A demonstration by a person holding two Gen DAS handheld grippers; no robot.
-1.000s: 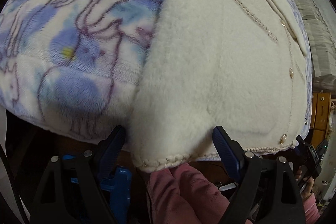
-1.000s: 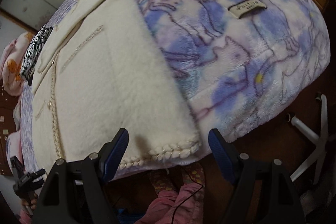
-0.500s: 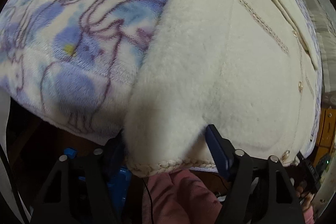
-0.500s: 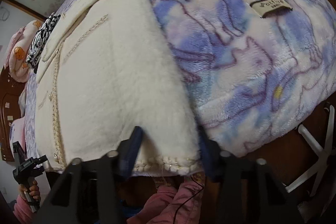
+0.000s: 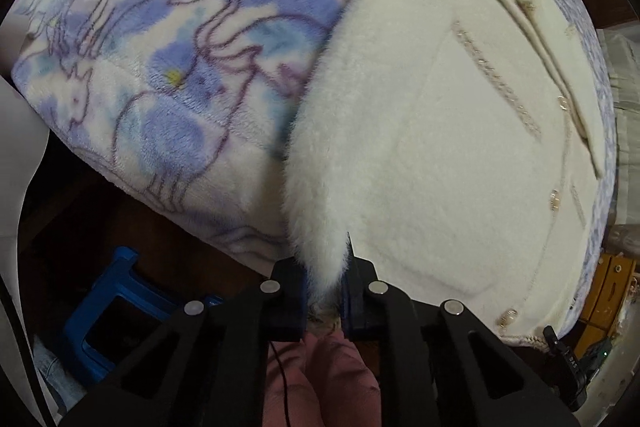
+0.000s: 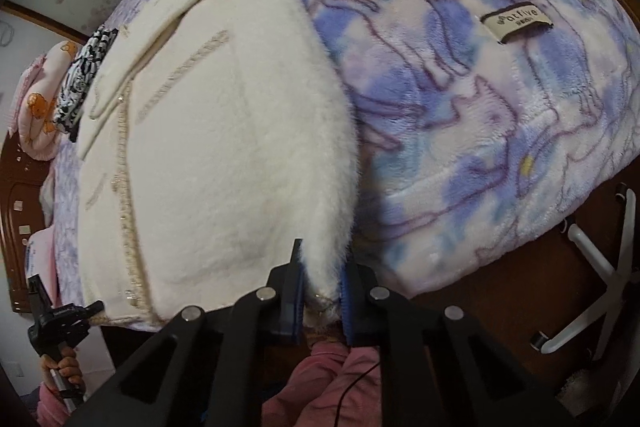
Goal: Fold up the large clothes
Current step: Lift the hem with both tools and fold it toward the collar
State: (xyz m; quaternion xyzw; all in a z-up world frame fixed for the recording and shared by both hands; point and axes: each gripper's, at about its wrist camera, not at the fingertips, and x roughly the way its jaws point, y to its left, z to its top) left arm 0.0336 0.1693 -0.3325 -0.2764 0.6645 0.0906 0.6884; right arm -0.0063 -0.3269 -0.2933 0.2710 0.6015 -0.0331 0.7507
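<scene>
A second ago both pairs of fingers stood spread on either side of the hem; now each has come together on the fabric. The left gripper (image 5: 325, 287) pinches the near left hem corner of the cream fleece jacket (image 5: 440, 147), a tuft of pile bulging up between the blue pads at 6 o'clock of its view. The right gripper (image 6: 322, 291) pinches the near right hem corner (image 6: 324, 267) in the same way, with a bit of braided trim showing just below the pads. The jacket lies flat, front side up, on the blue and lilac fleece blanket (image 5: 160, 67) that covers the bed, its collar and lapels far off toward 12 to 1 o'clock in the left view and toward 10 to 11 o'clock in the right view, its hem at the near edge of the bed. A sewn label (image 6: 516, 23) sits on the blanket toward 1 o'clock in the right view, well apart from the jacket. With both bottom corners now secured, the grasp stage appears complete, and the likely next move is to lift the hem and carry it toward the collar for a first fold; the thick pile may slip if the grip is shallow.
</scene>
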